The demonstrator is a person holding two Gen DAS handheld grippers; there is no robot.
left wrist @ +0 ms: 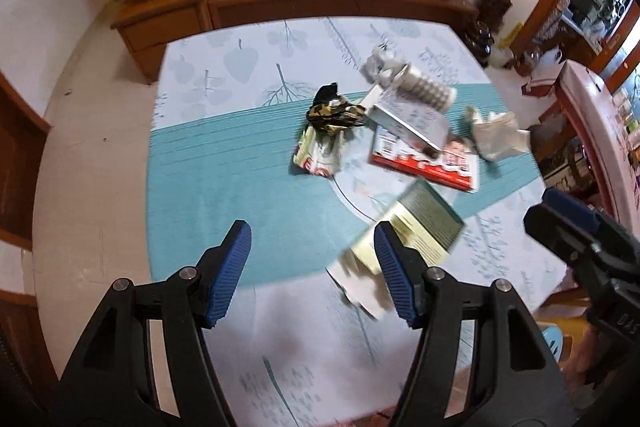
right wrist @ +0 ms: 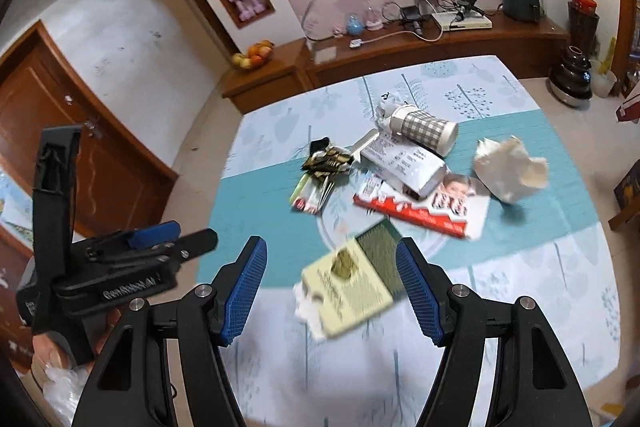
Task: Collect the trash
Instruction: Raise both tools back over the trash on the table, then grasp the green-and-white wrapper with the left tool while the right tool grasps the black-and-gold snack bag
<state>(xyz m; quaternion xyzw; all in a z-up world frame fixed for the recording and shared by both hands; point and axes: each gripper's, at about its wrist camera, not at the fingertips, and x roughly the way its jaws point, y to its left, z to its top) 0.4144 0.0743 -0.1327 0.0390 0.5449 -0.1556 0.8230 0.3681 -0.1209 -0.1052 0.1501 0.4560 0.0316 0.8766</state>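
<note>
Trash lies on a table with a teal and white cloth (left wrist: 224, 187). Nearest is a yellow-green box (right wrist: 352, 283), also seen in the left wrist view (left wrist: 416, 227). Behind it lie a red and white chocolate box (right wrist: 424, 211), a white carton (right wrist: 404, 163), a checked paper cup (right wrist: 428, 127), a crumpled tissue (right wrist: 508, 171), a black and gold wrapper (right wrist: 326, 161) and a green and red wrapper (right wrist: 312, 193). My left gripper (left wrist: 312, 271) is open and empty above the cloth. My right gripper (right wrist: 332, 287) is open, with the yellow-green box showing between its fingers.
A wooden sideboard (right wrist: 400, 55) stands behind the table with a fruit bowl (right wrist: 254, 57), cables and devices. A dark vase (right wrist: 572, 79) stands on the floor at right. A plastic bag (right wrist: 64, 391) shows at the lower left, under the left gripper.
</note>
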